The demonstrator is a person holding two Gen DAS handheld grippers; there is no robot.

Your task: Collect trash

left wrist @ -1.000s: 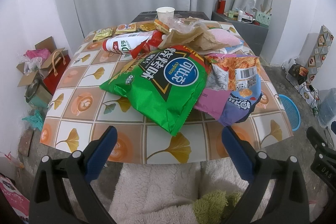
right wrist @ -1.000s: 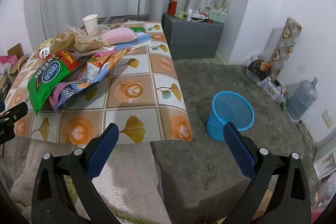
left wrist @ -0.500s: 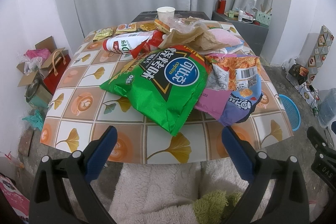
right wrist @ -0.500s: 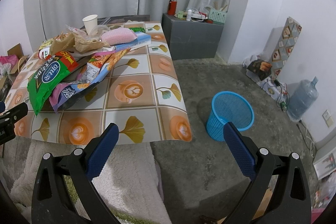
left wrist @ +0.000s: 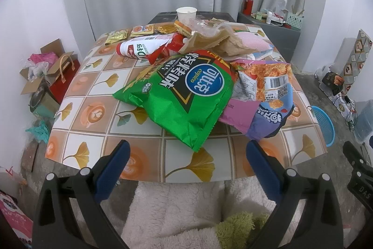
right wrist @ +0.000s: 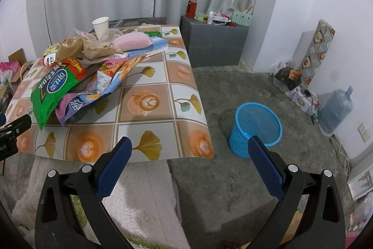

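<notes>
A pile of trash lies on the tiled-pattern table (left wrist: 98, 109): a big green chip bag (left wrist: 184, 97) in front, an orange and purple snack bag (left wrist: 268, 95) to its right, a white bottle (left wrist: 144, 48), brown paper (left wrist: 214, 41), a paper cup (left wrist: 186, 13) at the back. My left gripper (left wrist: 186, 151) is open and empty, just short of the table's near edge, facing the green bag. My right gripper (right wrist: 190, 148) is open and empty, off the table's right front corner. A blue mesh waste basket (right wrist: 255, 128) stands on the floor to the right.
A grey cabinet (right wrist: 214, 41) with small items stands behind the table. Boxes and bags (left wrist: 44, 76) lie on the floor to the left. A water jug (right wrist: 336, 109) and cables sit by the right wall. A fluffy white cover (left wrist: 174, 211) lies below the grippers.
</notes>
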